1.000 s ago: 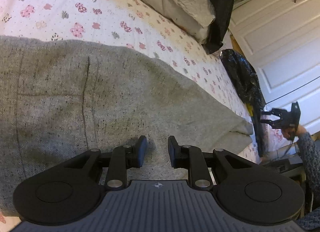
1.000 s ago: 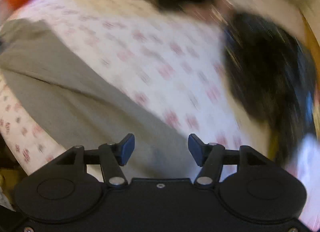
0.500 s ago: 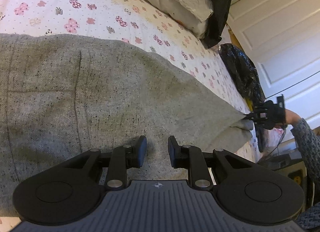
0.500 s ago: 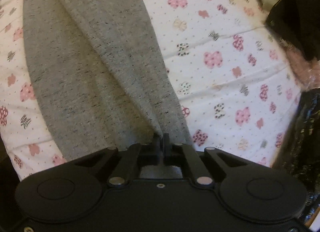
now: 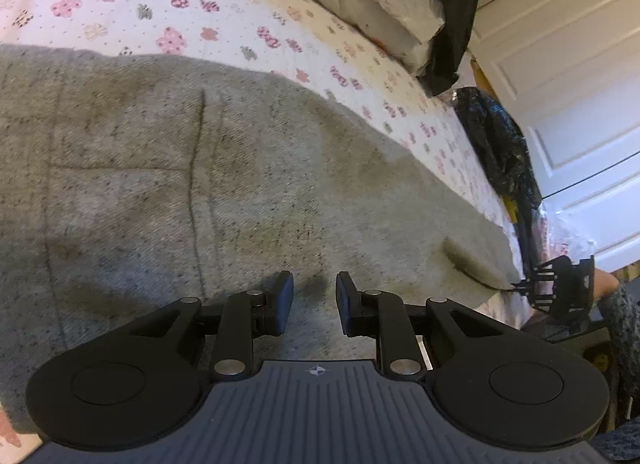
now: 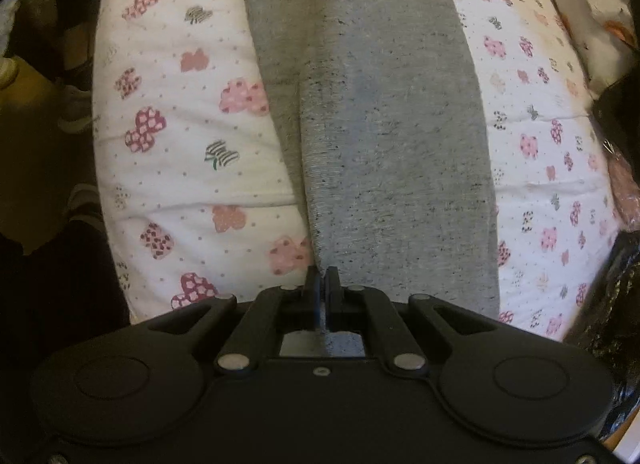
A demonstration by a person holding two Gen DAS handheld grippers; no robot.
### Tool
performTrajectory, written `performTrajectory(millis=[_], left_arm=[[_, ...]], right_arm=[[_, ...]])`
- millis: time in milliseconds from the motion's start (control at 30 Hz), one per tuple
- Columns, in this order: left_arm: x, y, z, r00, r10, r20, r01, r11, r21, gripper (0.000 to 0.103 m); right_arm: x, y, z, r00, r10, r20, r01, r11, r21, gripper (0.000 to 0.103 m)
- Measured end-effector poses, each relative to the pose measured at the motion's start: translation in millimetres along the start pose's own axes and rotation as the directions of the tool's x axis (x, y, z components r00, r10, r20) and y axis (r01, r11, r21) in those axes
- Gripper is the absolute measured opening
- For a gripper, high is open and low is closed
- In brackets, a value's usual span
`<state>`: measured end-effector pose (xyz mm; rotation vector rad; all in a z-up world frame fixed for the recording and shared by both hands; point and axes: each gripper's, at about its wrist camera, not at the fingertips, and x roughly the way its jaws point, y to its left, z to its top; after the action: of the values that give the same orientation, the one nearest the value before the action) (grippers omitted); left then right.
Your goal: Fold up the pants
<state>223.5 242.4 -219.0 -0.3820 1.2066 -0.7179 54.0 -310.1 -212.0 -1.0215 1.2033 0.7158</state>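
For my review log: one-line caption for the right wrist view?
Right gripper shut on grey pants hem, leg stretched across floral bedsheet.

L wrist cam sits low, close over the grey pants (image 5: 224, 200), facing along the bed (image 5: 192, 4) toward the door (image 5: 568, 76). R wrist cam looks lengthwise up the pants (image 6: 396, 136) from their end. Both share pants & bed (image 6: 176, 136).

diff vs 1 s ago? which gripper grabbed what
The right gripper, open and in the air a second ago, has shut on the leg end of the pants and drawn the leg out straight along the bed. The left gripper stayed open over the upper part of the pants, holding nothing; the pants there lie flat as before.
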Motion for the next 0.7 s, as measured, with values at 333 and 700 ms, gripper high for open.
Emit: performTrajectory(millis=[333,700], left_arm=[[-3.3,-1.5,-5.4,0.999,0.014,0.035,-0.014,1.0,-0.003,0.022],[-10.8,-14.8,-20.0,0.988,0.103,0.113,-0.104,0.994,0.01,0.022]], right_arm=[[-53.1,-20.4,35.7,0.965,-0.092,0.246,-0.023,0.903,0.429,0.064],[46.7,17.5,110.4,0.63,-0.207,0.748,-0.771,-0.287,0.569,0.046]])
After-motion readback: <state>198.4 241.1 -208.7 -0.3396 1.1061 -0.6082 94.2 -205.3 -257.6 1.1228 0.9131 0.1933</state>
